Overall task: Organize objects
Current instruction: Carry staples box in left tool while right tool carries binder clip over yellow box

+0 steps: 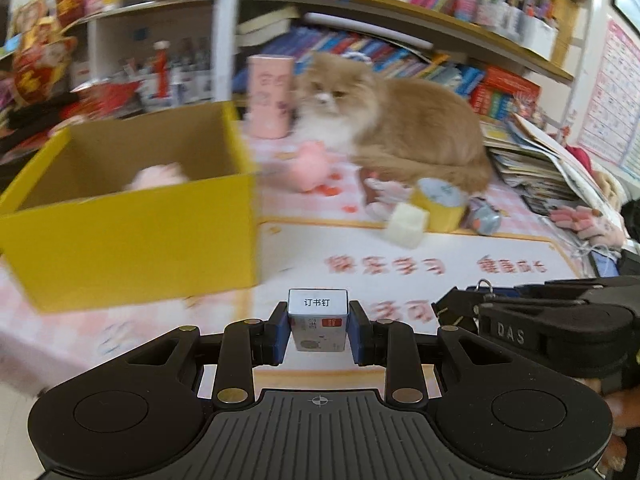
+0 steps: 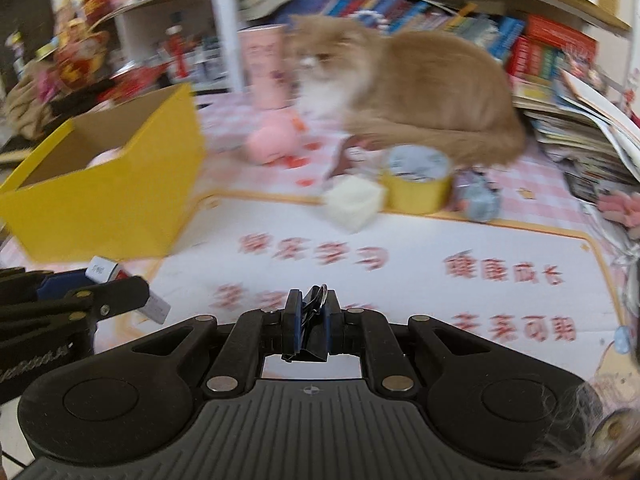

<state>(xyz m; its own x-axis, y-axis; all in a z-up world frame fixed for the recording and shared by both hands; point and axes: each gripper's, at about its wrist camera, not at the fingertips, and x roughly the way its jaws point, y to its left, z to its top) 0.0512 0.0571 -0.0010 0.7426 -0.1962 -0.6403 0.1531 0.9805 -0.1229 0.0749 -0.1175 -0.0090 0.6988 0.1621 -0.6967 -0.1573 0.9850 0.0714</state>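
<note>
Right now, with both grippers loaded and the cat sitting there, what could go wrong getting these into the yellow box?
1. The cat sits close behind the tape roll and white cube; it might swat or startle.
2. The left gripper pinches the staples box only by its sides, so a jolt could slip it.
3. The right gripper is close beside the left; both swinging toward the yellow box could collide.

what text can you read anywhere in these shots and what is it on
"订书钉": top face of the small staple box held in the left gripper.
"DAS": embossed on the right gripper's black body, seen from the left wrist.
Red characters on the white desk mat: upside down and blurred, not readable.
Print on the staple box front, pink cylinder, tape roll label, book spines, wall poster: too small or blurred.
</note>
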